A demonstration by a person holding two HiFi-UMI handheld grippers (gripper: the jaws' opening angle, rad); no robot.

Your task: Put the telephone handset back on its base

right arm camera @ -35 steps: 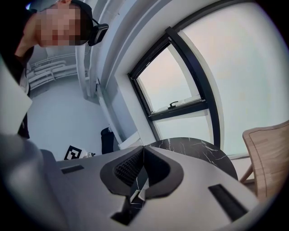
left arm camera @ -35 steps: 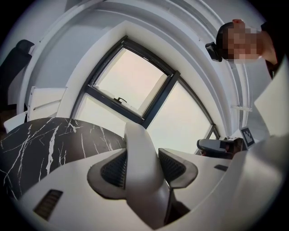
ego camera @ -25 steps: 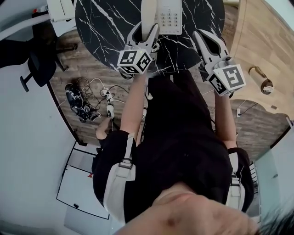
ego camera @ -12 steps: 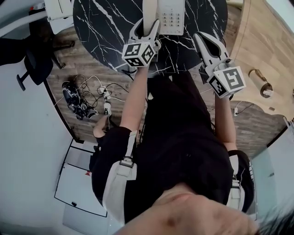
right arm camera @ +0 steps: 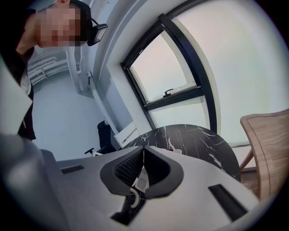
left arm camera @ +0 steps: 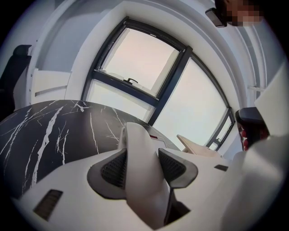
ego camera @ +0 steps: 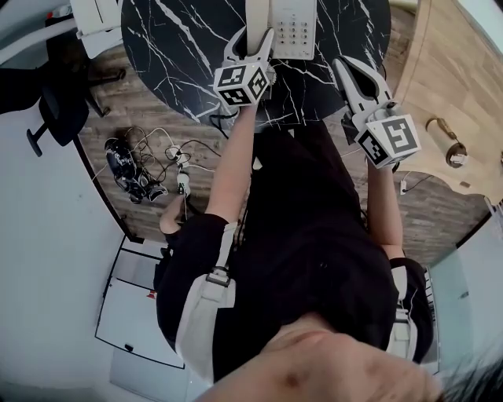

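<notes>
In the head view the white handset [ego camera: 256, 17] lies lengthwise over the left side of the white telephone base [ego camera: 292, 27], whose keypad shows, on the black marble table [ego camera: 181, 39]. My left gripper [ego camera: 251, 41] is shut on the handset's near end. The left gripper view shows the handset [left arm camera: 143, 180] pinched between both ribbed pads [left arm camera: 115, 169], with the base [left arm camera: 163, 142] just beyond. My right gripper [ego camera: 341, 63] hovers to the right of the phone, shut and holding nothing. In the right gripper view its tips [right arm camera: 143, 151] meet, and the coiled cord [right arm camera: 132, 196] shows behind them.
A wooden chair [ego camera: 452, 71] stands to the right of the table, and its backrest [right arm camera: 267, 144] shows in the right gripper view. A white chair [ego camera: 94, 20] and a black office chair [ego camera: 55, 102] are at the left. Cables and a power strip [ego camera: 141, 169] lie on the wooden floor.
My left gripper has carried the handset a little forward and to the right, farther over the table toward the base. The right gripper has barely moved.
</notes>
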